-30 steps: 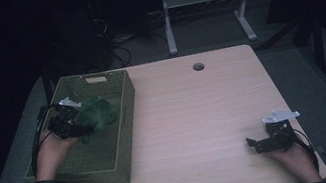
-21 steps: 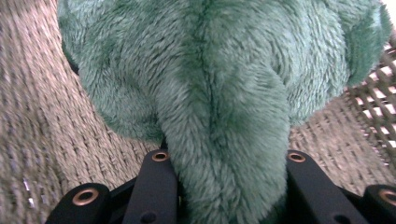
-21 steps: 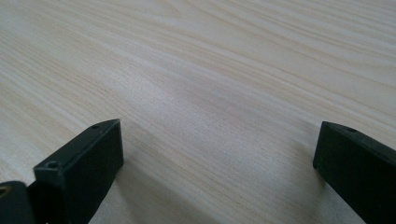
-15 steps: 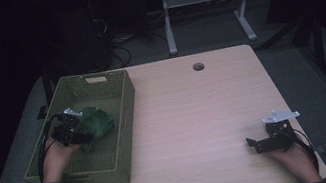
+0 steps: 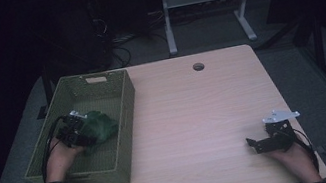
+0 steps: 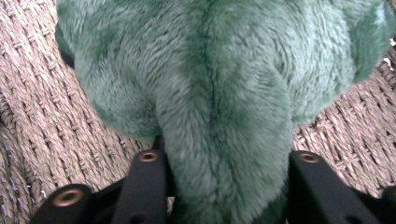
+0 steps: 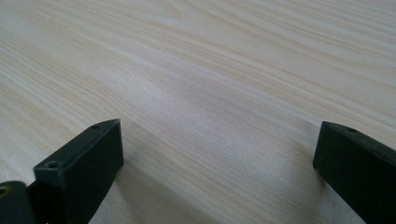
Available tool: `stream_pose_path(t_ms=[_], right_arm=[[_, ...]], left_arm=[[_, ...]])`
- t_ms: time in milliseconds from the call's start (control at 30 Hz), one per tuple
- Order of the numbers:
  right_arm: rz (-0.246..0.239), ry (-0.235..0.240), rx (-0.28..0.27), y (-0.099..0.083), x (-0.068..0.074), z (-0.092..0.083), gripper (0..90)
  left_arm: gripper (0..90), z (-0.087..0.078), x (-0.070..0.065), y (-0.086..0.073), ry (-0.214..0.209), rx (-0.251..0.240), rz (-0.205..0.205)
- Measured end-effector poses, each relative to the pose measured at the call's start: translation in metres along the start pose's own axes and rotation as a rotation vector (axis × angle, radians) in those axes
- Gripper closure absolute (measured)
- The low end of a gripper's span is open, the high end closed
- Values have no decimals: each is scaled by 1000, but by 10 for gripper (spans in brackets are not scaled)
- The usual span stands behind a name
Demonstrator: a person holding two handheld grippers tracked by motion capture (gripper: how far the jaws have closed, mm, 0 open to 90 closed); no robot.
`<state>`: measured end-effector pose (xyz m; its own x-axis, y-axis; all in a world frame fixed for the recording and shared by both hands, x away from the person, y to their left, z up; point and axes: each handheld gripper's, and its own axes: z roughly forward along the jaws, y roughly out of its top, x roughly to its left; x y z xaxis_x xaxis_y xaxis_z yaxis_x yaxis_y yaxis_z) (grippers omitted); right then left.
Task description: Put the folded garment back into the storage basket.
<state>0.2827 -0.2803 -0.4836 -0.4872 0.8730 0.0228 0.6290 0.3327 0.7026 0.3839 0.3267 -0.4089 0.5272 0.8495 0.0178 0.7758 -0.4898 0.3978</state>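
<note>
High view: a pale wood desk w/ a green woven basket on its left side. Inside the basket lies a green plush toy, resting on the woven floor approx. mid-basket, toward the right wall. The left gripper, held in the person's left hand, is down in the basket w/ its jaws at the toy.

Left gripper view: the toy's fuzzy green body sits on the wicker, w/ a thick plush part running down between the two black jaws. The jaws have just been opening; they stand partly open, the plush fills the gap between them, and the pads seem to brush it rather than squeeze it.

Right gripper: rests near the desk's front right corner in the person's right hand, well apart from the basket. Right gripper view: jaws wide open, nothing between them, just bare wood grain below.
</note>
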Motion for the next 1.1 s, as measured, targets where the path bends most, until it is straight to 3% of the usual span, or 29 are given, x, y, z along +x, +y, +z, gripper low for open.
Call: stream_pose_path(t_ms=[333,467,767,1100], right_arm=[[1,0,-1,0,0,0,13],[1,0,-1,0,0,0,13],[0,0,-1,0,0,0,13],[2,0,-1,0,0,0,13]], left_arm=[[285,0,0,-1,8,-29,10],[202,-6,1,-1,21,-62,8],[186,-34,-4,11,21,-160,10],[182,-58,-37,36,-50,-282,50]])
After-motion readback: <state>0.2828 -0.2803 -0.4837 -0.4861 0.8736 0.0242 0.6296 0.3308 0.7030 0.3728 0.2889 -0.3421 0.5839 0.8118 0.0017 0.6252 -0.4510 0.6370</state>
